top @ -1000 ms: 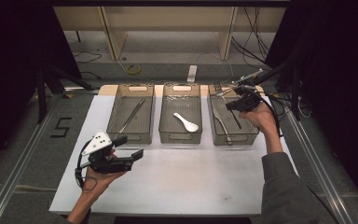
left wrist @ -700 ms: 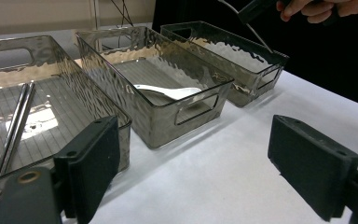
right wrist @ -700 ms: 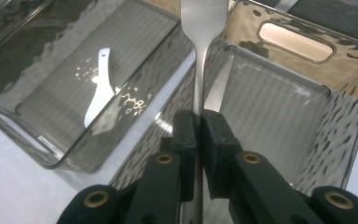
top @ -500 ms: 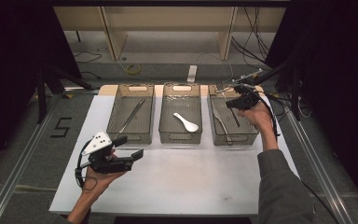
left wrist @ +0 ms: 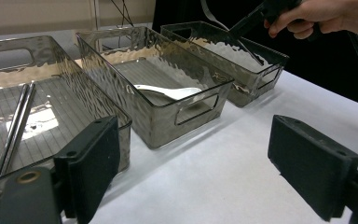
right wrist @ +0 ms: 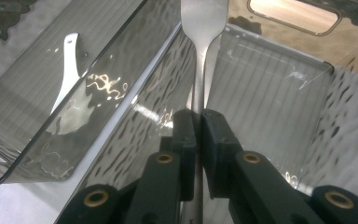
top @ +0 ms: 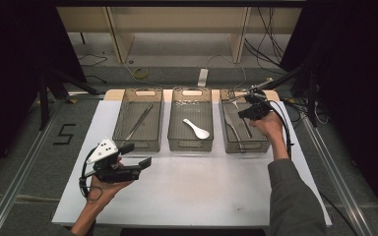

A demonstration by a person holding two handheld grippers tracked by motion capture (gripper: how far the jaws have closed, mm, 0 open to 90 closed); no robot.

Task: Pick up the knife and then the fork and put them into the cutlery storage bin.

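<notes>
Right tool [right wrist: 196, 122] clamped on fork [right wrist: 200, 56] handle, head over right bin [top: 243, 142] for sorted drop. Left tool [left wrist: 191, 172] gaping, empty, parked above counter [top: 187, 191].

fork [right wrist: 203, 28]: plain silver metal, flat slim handle widening toward the head, tines out of sight past the top of the right gripper view
state: handle clamped between the two black pads of the right gripper [right wrist: 197, 128], lifted clear of the floor of the right bin [right wrist: 279, 93]
pose: runs straight out ahead of the jaws, above that bin's near wall
</notes>
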